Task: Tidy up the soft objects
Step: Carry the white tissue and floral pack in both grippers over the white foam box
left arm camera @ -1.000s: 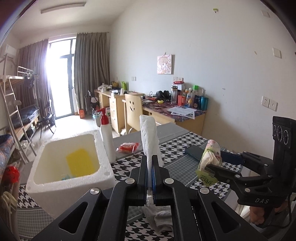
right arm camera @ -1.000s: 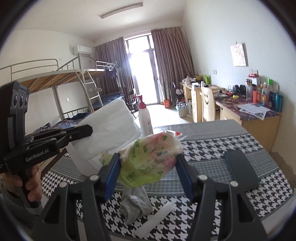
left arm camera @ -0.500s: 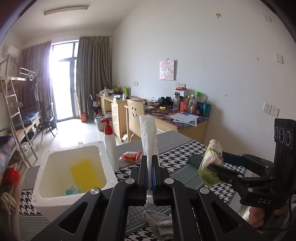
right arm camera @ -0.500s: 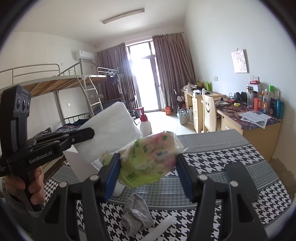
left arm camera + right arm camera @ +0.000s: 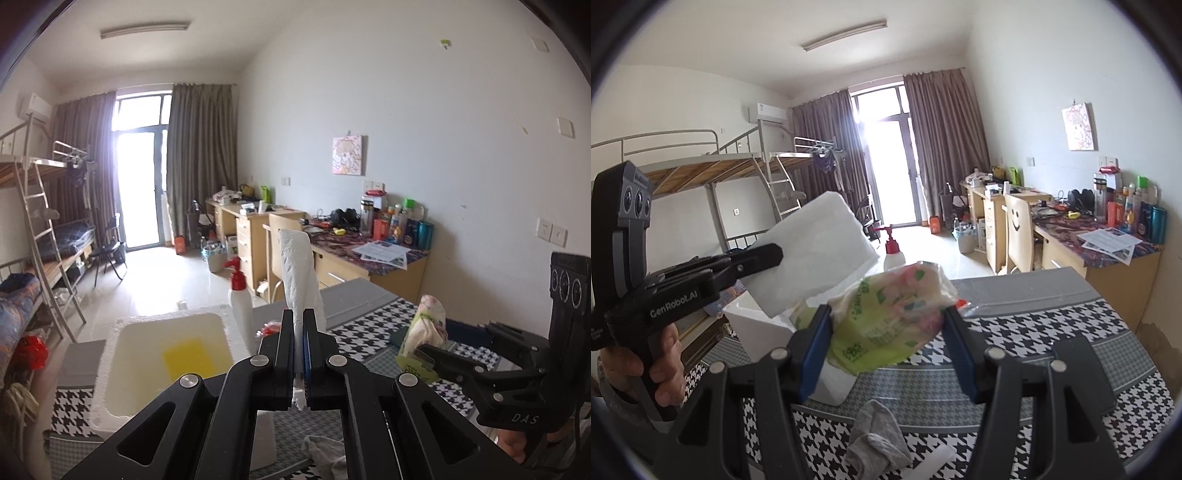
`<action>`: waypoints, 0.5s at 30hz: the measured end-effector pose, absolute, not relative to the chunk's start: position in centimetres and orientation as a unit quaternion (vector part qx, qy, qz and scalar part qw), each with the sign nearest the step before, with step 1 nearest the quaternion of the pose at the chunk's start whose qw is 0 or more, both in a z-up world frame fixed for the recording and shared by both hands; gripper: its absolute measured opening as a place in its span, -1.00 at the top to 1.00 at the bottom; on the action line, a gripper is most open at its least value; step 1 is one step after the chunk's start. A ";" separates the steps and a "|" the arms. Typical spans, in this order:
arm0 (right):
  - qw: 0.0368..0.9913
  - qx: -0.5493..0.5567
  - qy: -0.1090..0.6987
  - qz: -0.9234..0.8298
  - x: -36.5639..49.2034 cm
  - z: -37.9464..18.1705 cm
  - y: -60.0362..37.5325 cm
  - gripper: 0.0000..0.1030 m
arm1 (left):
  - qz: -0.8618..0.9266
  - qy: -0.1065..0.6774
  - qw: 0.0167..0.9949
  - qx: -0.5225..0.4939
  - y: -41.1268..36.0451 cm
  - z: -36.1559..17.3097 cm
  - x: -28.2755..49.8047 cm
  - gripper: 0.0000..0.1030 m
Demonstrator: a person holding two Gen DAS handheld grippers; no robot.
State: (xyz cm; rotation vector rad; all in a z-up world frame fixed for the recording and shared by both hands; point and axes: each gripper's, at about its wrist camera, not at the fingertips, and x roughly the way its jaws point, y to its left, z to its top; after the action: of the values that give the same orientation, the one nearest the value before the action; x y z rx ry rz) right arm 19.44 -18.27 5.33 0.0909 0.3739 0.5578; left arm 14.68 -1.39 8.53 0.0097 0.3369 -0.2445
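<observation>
Both grippers have risen since a second ago: in my left wrist view the foam box (image 5: 159, 354) now sits lower and more of the far floor shows, and in my right wrist view the grey sock (image 5: 875, 439) has slid toward the near edge. I read the left gripper (image 5: 298, 328) as clenched on the white folded pad (image 5: 297, 273), which stands upright between the pads and rises above the fingertips. From the right wrist view the same pad (image 5: 816, 254) appears as a broad white sheet held out from the left gripper (image 5: 775, 254), above the box's near wall (image 5: 764, 332); a hand (image 5: 646, 373) grips the handle at the left. I read the right gripper (image 5: 886, 325) as grasping the green tissue pack (image 5: 886, 317), with both blue pads pressed against its sides and the plastic bulging between them. In the left wrist view that pack (image 5: 424, 332) shows at the right, at the tip of the right gripper (image 5: 424, 350). Below both tools lies the houndstooth tablecloth (image 5: 1034, 332). A spray bottle (image 5: 240, 306) with a red head stands just beside the far right corner of the box, and a yellow item (image 5: 188, 358) lies inside the box.
</observation>
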 end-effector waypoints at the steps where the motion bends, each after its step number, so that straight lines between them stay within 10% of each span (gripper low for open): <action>1: 0.942 0.046 0.184 0.275 19.5 5.4 -18.2 -0.25 | -0.117 0.164 0.979 0.003 -1.2 8.7 14.7 0.93; 15: 0.932 0.034 0.181 0.314 19.9 6.0 -15.7 -0.25 | -0.055 0.151 0.987 -0.003 1.5 9.0 15.0 0.93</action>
State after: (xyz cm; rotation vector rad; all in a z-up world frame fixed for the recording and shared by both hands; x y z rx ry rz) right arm 19.89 -15.74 6.02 0.0697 0.3706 0.6417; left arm 15.05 1.49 9.00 -0.0053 0.3035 -0.1105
